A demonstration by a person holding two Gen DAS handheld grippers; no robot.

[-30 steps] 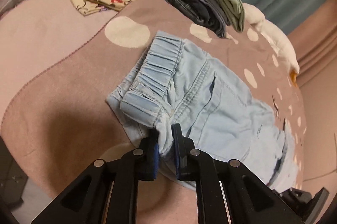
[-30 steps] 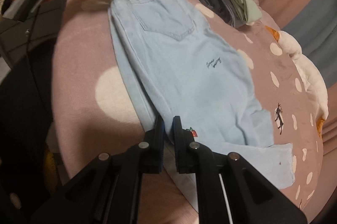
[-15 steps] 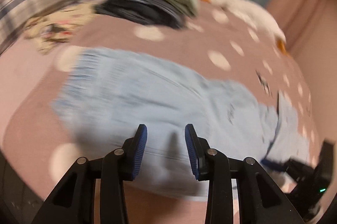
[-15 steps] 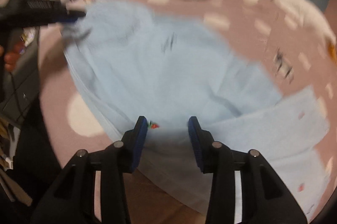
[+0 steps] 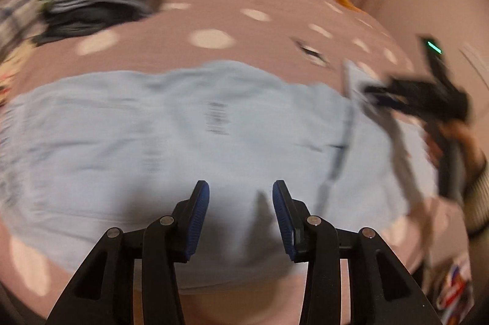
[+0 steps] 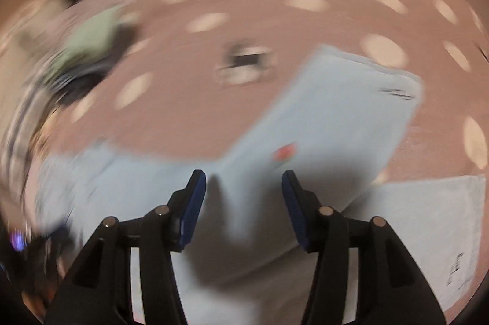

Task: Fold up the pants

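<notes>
The pale blue pants are lying spread lengthwise across the dotted pink bedspread. The left gripper is hanging over their near edge, its jaws having just been opening and gripping nothing. Further right, the right gripper is hovering over the leg end, jaws likewise just parted and empty. I judge each should be reaching for a clean edge before pinching, so both layers are lifting together.

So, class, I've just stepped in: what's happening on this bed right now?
A person with a handheld claw in each hand is folding light blue pants spread on a pink spotted blanket. The left claw and right claw have both just been opening; neither holds the fabric, which lies flat beneath them. A pile of folded clothes sits further back. The frames are blurred.
</notes>
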